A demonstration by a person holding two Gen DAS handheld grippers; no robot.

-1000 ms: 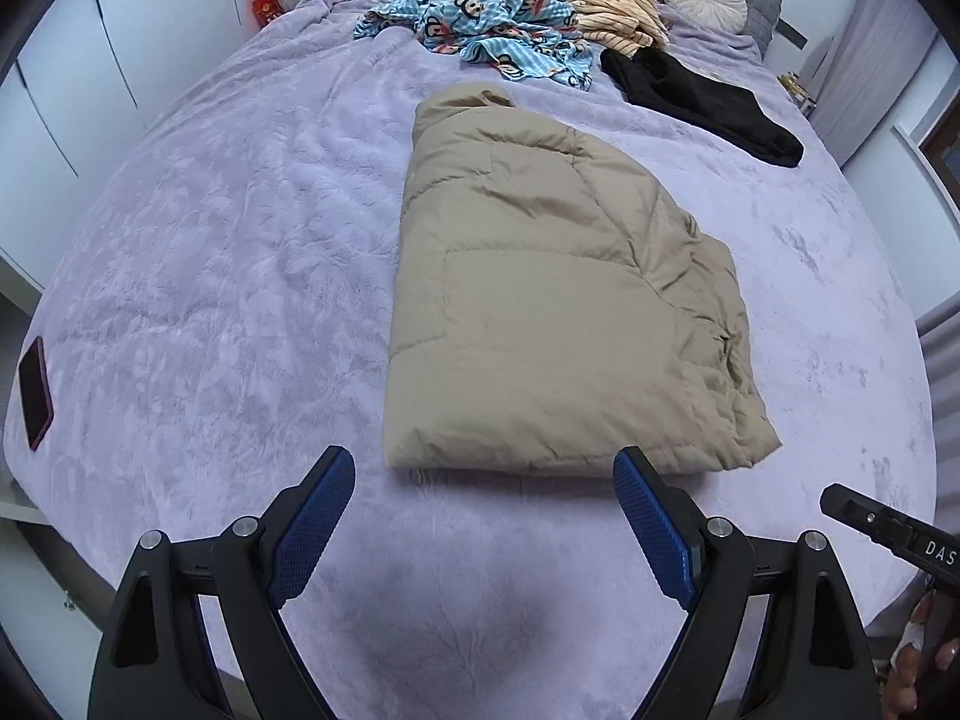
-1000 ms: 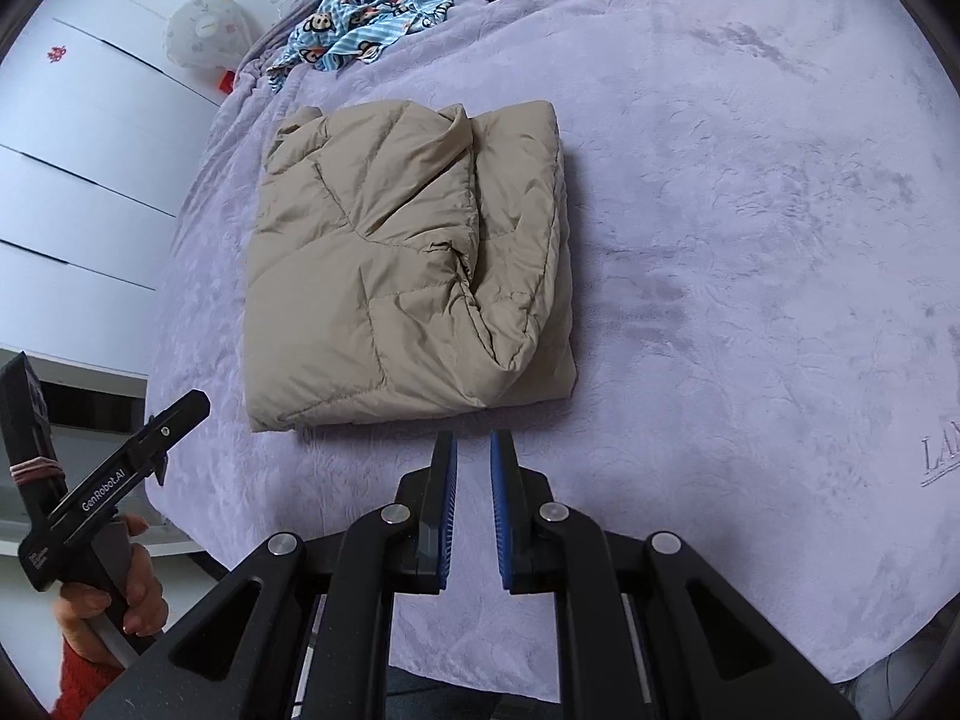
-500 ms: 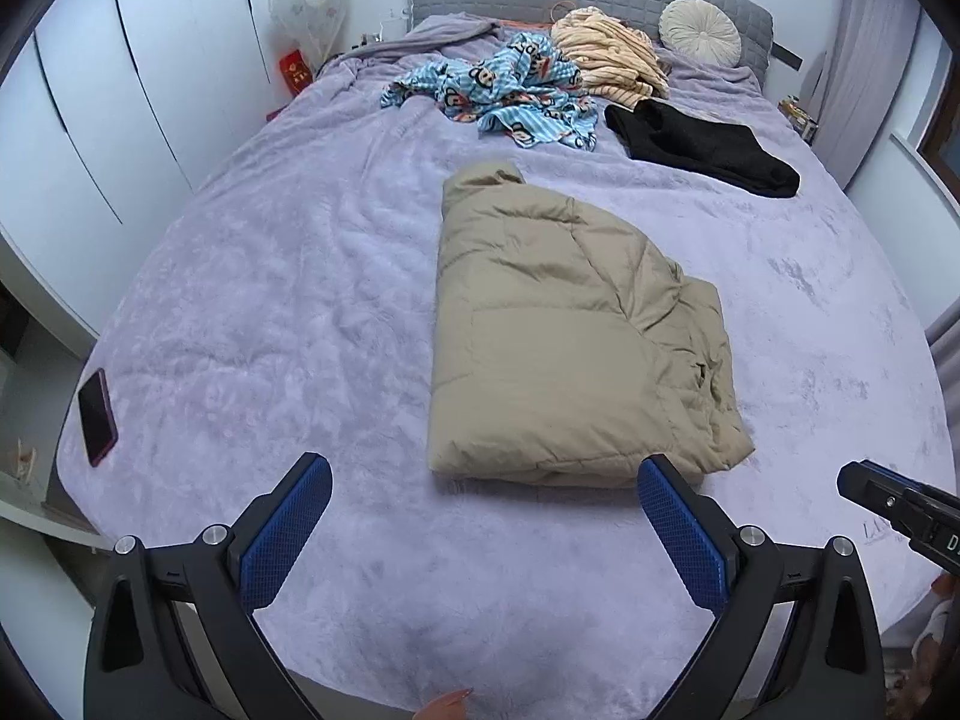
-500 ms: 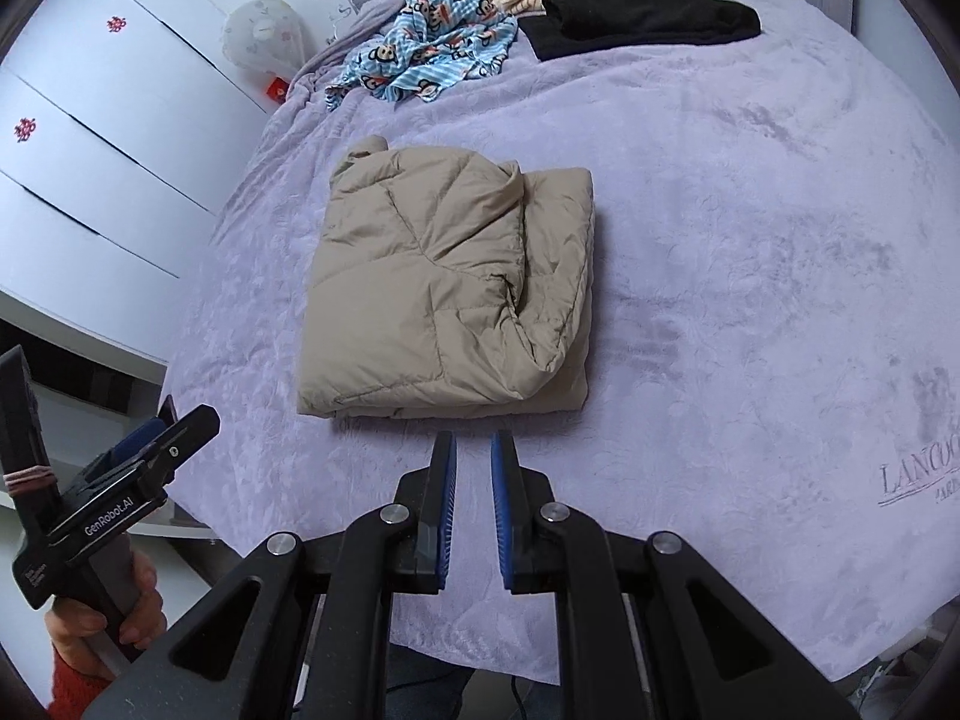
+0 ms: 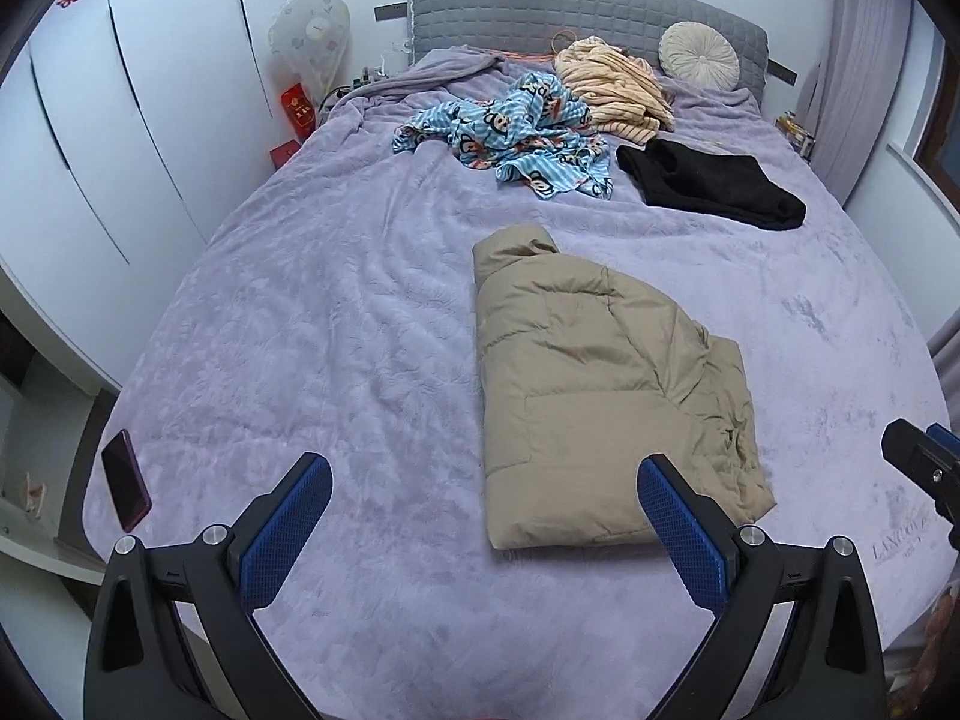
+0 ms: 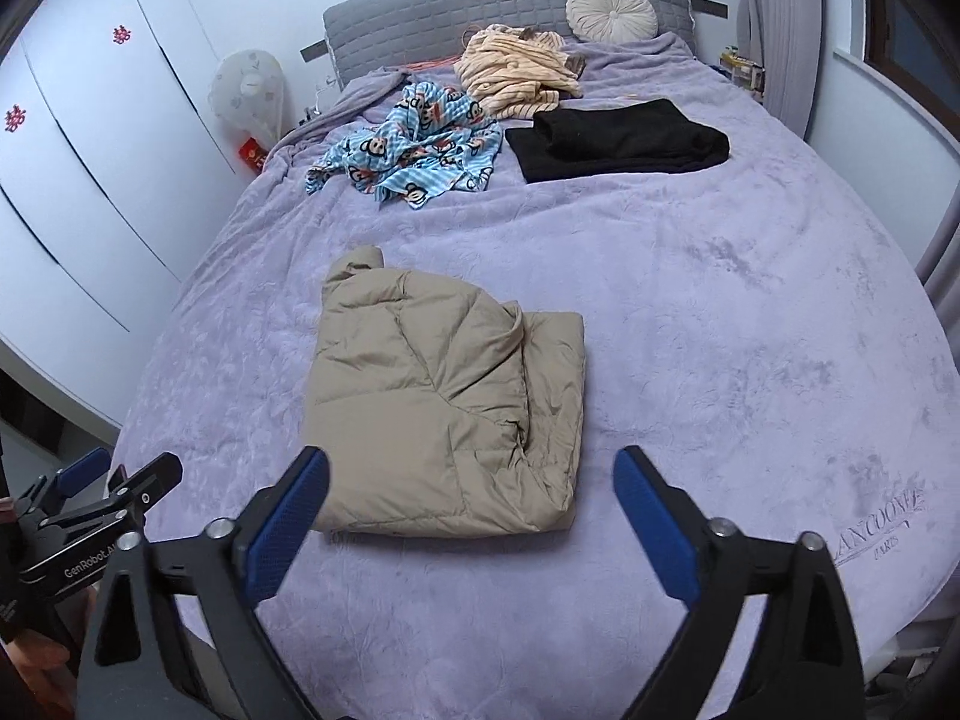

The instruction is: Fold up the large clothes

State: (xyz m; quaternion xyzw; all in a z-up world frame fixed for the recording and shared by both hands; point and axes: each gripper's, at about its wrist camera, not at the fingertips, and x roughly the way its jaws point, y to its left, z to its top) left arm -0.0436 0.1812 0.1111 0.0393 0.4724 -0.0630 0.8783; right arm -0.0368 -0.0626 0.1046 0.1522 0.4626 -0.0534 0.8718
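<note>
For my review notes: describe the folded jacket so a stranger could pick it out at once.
On the purple bedspread, look at the near half, away from the grey headboard. The puffy tan jacket lies there folded into a block, alone; the other clothes lie near the headboard.

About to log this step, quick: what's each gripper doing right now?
Left gripper: open, holding nothing.
Right gripper: open, jaws have just been opening, nothing between them; the folded tan jacket lies on the bed.

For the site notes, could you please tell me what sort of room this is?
A home bedroom, most likely: a wide bed with a padded headboard, white wardrobe doors alongside, and clothes such as a folded jacket on the blanket.
</note>
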